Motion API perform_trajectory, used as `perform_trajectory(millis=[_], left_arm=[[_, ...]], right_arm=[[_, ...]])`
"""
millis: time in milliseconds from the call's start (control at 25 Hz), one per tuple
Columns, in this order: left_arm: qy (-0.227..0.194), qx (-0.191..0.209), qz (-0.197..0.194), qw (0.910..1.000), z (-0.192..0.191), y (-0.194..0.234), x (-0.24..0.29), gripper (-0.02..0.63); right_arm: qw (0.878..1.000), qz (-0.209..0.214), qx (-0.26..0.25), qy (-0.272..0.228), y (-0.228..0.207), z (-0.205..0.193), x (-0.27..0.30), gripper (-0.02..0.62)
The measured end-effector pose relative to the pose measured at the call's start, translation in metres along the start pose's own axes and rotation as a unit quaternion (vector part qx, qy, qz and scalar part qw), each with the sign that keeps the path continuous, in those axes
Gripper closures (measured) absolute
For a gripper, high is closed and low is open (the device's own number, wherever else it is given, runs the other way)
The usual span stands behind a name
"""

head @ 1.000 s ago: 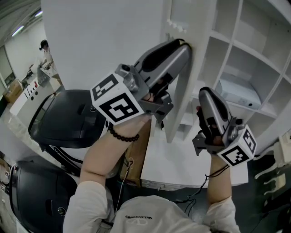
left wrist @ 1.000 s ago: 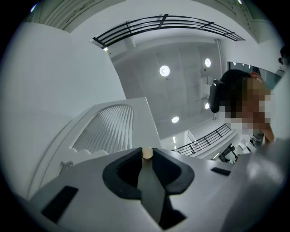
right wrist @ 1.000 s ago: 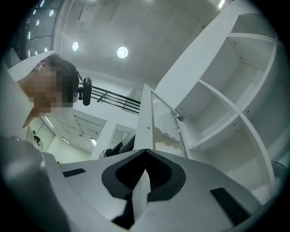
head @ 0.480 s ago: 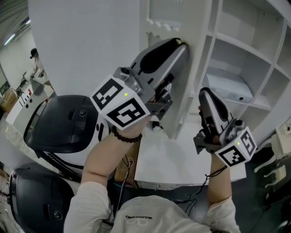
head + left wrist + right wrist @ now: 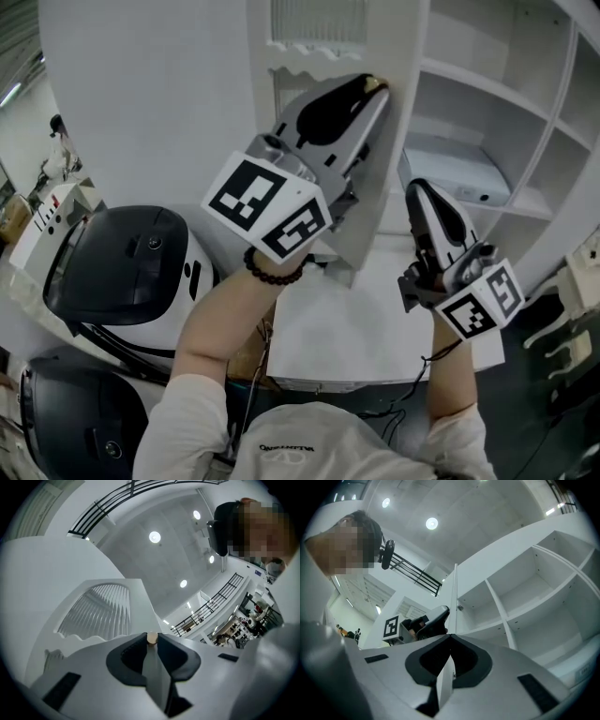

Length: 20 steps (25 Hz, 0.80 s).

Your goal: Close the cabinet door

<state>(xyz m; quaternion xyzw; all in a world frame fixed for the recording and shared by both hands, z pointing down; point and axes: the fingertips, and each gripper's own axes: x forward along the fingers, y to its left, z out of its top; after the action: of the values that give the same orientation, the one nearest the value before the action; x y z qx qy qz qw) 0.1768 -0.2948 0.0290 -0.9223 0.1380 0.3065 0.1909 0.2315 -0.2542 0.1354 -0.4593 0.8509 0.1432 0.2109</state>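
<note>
The cabinet door [image 5: 382,211] stands ajar and edge-on, between a white wall and the open cabinet [image 5: 487,103]. The left claw [image 5: 373,86] is clamped on the door's edge high up, with a small beige nub [image 5: 151,638] at its tips. The right claw [image 5: 418,190] pinches the same edge lower down. Below lies a white tabletop [image 5: 347,337], and round ceiling lights [image 5: 154,537] shine overhead. One compartment holds a flat white thing [image 5: 464,173] that is hard to identify. At left sits a black-and-white domed machine [image 5: 122,267], partly cut off.

The cabinet shelf [image 5: 525,202] at 2 o'clock carries one pale flat box [image 5: 461,174]. The white desk [image 5: 375,330] sits at 6 o'clock.
</note>
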Motion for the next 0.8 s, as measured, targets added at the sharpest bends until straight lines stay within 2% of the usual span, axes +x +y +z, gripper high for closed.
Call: perform_trajectory(millis=[240,480,800], left_arm=[[0.008,0.044,0.026,0.9987,-0.02,0.001,0.024,0.535],[0.012,0.08,0.04,0.9959,-0.04,0.005,0.044,0.534],[0.031,0.096,0.037,0.9943,-0.061,0.013,0.064,0.531]], right_arm=[[0.999,-0.027,-0.039,0.022,-0.026,-0.009,-0.003,0.586],[0.997,-0.043,-0.045,0.035,-0.053,-0.022,-0.002,0.586],[0.997,-0.057,-0.046,0.039,-0.08,-0.033,0.003,0.586]])
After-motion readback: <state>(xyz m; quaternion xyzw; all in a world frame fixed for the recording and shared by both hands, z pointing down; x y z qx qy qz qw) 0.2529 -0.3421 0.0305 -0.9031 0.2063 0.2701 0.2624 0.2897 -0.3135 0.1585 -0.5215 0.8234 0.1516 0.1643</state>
